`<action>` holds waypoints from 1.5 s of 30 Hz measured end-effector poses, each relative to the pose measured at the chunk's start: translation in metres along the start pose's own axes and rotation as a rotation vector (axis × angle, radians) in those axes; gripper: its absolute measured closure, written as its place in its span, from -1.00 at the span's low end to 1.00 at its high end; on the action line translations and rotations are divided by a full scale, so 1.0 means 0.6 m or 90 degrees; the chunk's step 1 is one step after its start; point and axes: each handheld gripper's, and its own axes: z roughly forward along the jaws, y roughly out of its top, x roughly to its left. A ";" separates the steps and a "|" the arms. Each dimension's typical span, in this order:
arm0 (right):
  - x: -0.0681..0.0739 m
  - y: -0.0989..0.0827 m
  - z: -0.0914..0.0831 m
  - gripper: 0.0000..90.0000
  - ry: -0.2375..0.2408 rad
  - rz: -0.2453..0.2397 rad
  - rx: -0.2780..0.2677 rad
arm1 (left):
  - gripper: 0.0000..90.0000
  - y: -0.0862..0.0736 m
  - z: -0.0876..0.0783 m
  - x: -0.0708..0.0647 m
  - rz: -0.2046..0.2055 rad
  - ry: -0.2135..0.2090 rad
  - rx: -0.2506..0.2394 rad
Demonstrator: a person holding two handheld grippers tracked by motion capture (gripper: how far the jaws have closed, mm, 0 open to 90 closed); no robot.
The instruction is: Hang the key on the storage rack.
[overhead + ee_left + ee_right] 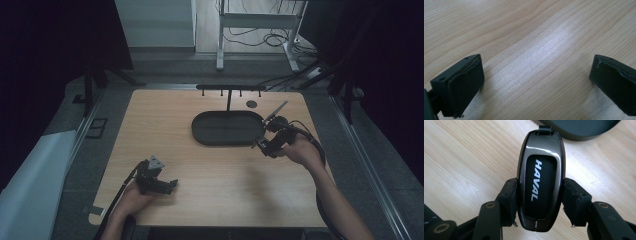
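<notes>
A glossy dark car key fob [540, 177] marked HAVAL sits squeezed between the two black jaws of my right gripper [539, 200], just above the wooden table. In the high view that right gripper [263, 145] is at the right end of the black oval tray [229, 128], beside its rim. My left gripper [170, 185] rests low near the table's front left, and its jaws stand wide apart over bare wood [536, 72] with nothing between them.
A black rack with small hooks [230, 88] stands behind the tray. A small dark disc [251, 104] lies on the table at the back right. The tray's edge [579, 130] lies just ahead of the fob. Cables trail from both grippers.
</notes>
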 end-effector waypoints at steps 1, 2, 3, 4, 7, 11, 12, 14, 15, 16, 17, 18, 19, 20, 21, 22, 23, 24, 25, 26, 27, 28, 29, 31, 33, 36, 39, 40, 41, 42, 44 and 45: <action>0.000 0.000 0.000 0.10 0.000 0.000 0.000 | -1.00 0.000 0.000 0.000 0.000 0.000 0.000; -0.002 0.001 -0.004 0.10 -0.003 0.003 -0.001 | -1.00 0.000 0.000 0.000 0.000 0.000 0.000; -0.006 0.004 -0.012 0.11 -0.006 0.006 -0.002 | -1.00 0.000 0.000 0.000 0.000 0.000 0.000; -0.006 0.004 -0.012 0.11 -0.006 0.006 -0.002 | -1.00 0.000 0.000 0.000 0.000 0.000 0.000; -0.013 0.009 -0.021 0.11 -0.010 0.011 -0.004 | -1.00 0.000 0.000 0.000 0.000 0.000 0.000; -0.020 0.018 -0.033 0.11 -0.019 0.017 -0.006 | -1.00 0.000 0.000 0.000 0.000 0.000 0.000; -0.023 0.024 -0.040 0.11 -0.021 0.017 -0.009 | -1.00 0.000 0.000 0.000 0.000 0.000 0.000; -0.024 0.027 -0.043 0.11 -0.022 0.017 -0.010 | -1.00 0.000 0.000 0.000 0.000 0.000 0.000; -0.024 0.030 -0.047 0.11 -0.023 0.019 -0.010 | -1.00 0.000 0.000 0.000 0.000 0.000 0.000; -0.025 0.033 -0.051 0.11 -0.024 0.020 -0.012 | -1.00 0.000 0.000 0.000 0.000 -0.001 0.001; -0.026 0.036 -0.055 0.11 -0.025 0.019 -0.014 | -1.00 0.000 0.000 0.000 0.000 -0.001 0.001; -0.027 0.041 -0.061 0.11 -0.027 0.020 -0.016 | -1.00 0.000 0.000 0.000 0.000 -0.001 0.001; -0.027 0.041 -0.061 0.11 -0.027 0.020 -0.016 | -1.00 0.000 0.000 0.000 0.000 -0.001 0.001; -0.029 0.044 -0.064 0.11 -0.025 0.020 -0.018 | -1.00 0.000 0.000 0.000 0.000 -0.001 0.001; -0.030 0.046 -0.067 0.11 -0.028 0.022 -0.020 | -1.00 0.000 0.000 0.000 0.000 -0.001 0.001; -0.032 0.049 -0.070 0.11 -0.028 0.024 -0.021 | -1.00 0.000 0.000 0.000 0.000 -0.001 0.001; -0.033 0.051 -0.073 0.11 -0.028 0.027 -0.022 | -1.00 0.000 0.000 0.000 0.000 -0.001 0.001; -0.036 0.055 -0.077 0.11 -0.030 0.029 -0.023 | -1.00 0.000 0.000 0.000 0.000 -0.001 0.001; -0.037 0.058 -0.079 0.11 -0.032 0.031 -0.024 | -1.00 0.000 0.000 0.000 0.000 -0.001 0.001; -0.039 0.060 -0.082 0.11 -0.033 0.032 -0.025 | -1.00 0.000 0.000 0.000 0.000 -0.001 0.001; -0.040 0.062 -0.085 0.11 -0.031 0.034 -0.026 | -1.00 0.000 0.000 0.000 0.000 -0.001 0.001; -0.040 0.062 -0.085 0.11 -0.031 0.034 -0.026 | -1.00 0.000 0.000 0.000 0.000 -0.001 0.001; -0.044 0.067 -0.091 0.11 -0.032 0.038 -0.029 | -1.00 0.000 -0.001 0.000 0.001 -0.001 0.003; -0.046 0.069 -0.093 0.11 -0.032 0.038 -0.029 | -1.00 0.000 -0.001 0.000 0.001 -0.001 0.003; -0.052 0.076 -0.102 0.11 -0.037 0.044 -0.034 | -1.00 0.000 -0.001 0.000 0.001 -0.001 0.003; -0.057 0.081 -0.109 0.11 -0.043 0.049 -0.037 | -1.00 0.000 0.000 0.000 0.002 -0.001 0.003; -0.063 0.093 -0.122 0.11 -0.054 0.054 -0.048 | -1.00 0.001 0.000 0.001 0.002 -0.002 0.003; -0.063 0.096 -0.124 0.11 -0.055 0.056 -0.048 | -1.00 0.001 -0.001 0.001 0.005 -0.002 0.005; -0.063 0.096 -0.124 0.11 -0.055 0.056 -0.048 | -1.00 0.001 -0.001 0.001 0.004 -0.002 0.005; -0.064 0.099 -0.127 0.11 -0.056 0.057 -0.050 | -1.00 0.001 0.000 0.001 0.004 -0.002 0.005; -0.066 0.108 -0.133 0.11 -0.061 0.062 -0.054 | -1.00 0.001 0.000 0.001 0.004 -0.002 0.005; -0.067 0.112 -0.135 0.11 -0.063 0.064 -0.056 | -1.00 0.001 0.000 0.001 0.004 -0.002 0.004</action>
